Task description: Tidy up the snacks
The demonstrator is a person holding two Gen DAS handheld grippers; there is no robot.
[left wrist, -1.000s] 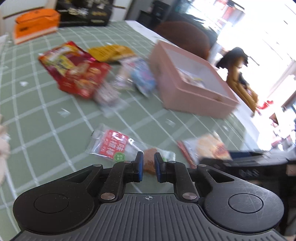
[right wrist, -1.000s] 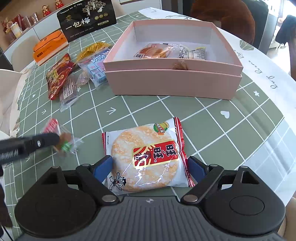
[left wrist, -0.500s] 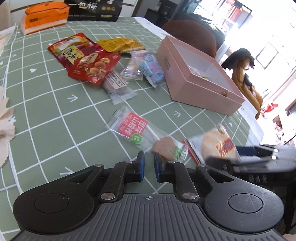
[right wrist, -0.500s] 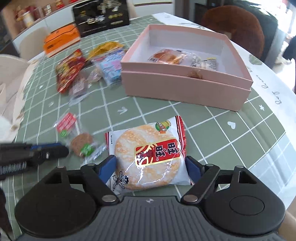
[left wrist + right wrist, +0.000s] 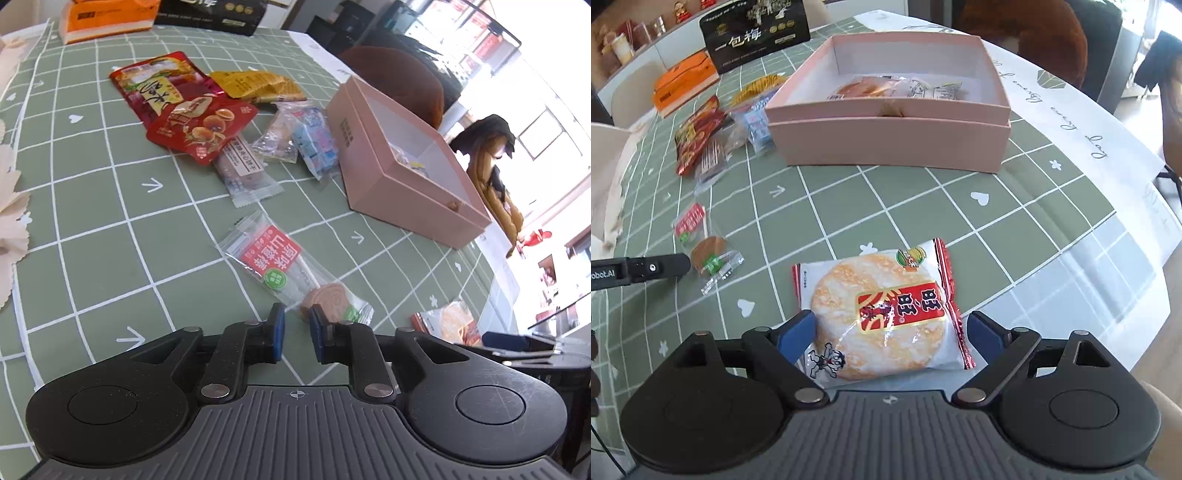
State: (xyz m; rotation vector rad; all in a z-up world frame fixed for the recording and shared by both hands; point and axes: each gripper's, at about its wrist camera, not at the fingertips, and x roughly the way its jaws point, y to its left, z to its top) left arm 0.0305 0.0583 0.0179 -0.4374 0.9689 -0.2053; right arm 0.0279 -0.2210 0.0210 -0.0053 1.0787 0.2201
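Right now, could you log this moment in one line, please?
left gripper: opening, empty | right gripper: opening around rice cracker | box: open

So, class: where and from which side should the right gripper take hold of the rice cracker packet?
Judging by its pose, grip the rice cracker packet across its two long side edges, coming from above at its near end. It lies flat on the table, already between the fingers of the right gripper, whose jaws are opening.

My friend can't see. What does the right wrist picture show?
A rice cracker packet lies on the green checked tablecloth between the right gripper's opening jaws. Behind it sits an open pink box holding a few snacks.
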